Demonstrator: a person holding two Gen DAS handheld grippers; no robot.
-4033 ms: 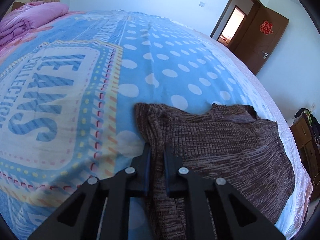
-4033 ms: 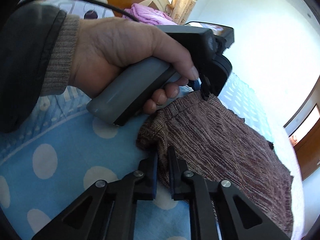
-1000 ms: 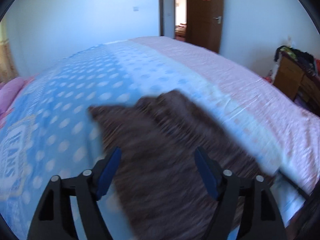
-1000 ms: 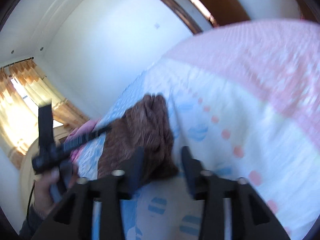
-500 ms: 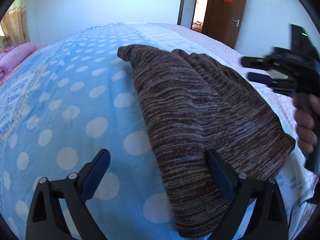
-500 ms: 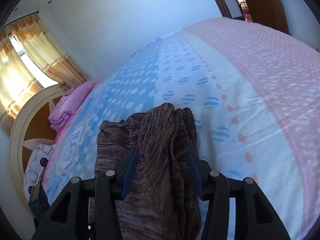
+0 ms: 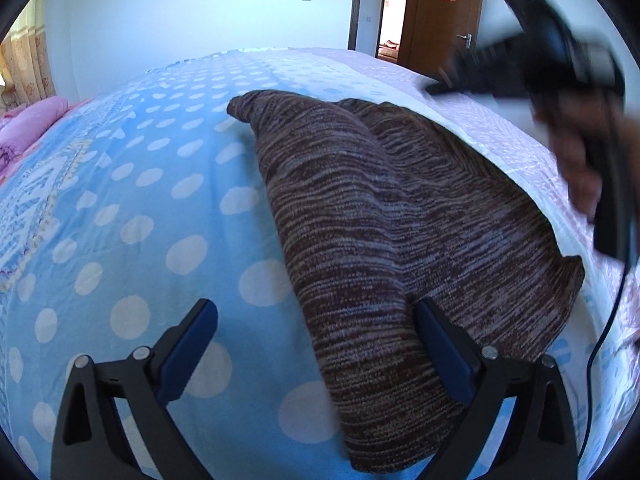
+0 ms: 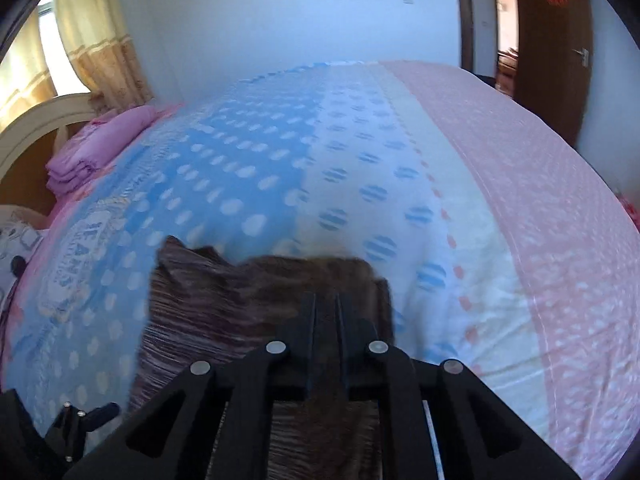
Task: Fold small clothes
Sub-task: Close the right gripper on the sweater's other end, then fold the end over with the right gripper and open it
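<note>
A brown knit garment (image 7: 380,220) lies folded lengthwise on the dotted blue bedspread (image 7: 140,200). My left gripper (image 7: 314,308) is wide open just above its near end; the left finger is over the sheet and the right finger rests by the cloth's fold. My right gripper (image 7: 440,84), in a person's hand (image 7: 576,168), hovers blurred at the garment's far right edge. In the right wrist view, that gripper (image 8: 326,300) sits over the garment (image 8: 224,300) with its jaws closing to a narrow slit. Brown cloth shows in the slit; whether it is pinched I cannot tell.
A folded pink quilt (image 8: 92,148) lies at the head of the bed by the cream headboard (image 8: 36,120) and curtain (image 8: 100,32). A brown door (image 7: 440,12) stands open beyond the bed's foot. The sheet's pink band (image 8: 540,200) runs along the right side.
My left gripper let go of the garment, opened wide and sank to its near end. My right gripper swung across to the far edge, rolled level, and its jaws narrowed.
</note>
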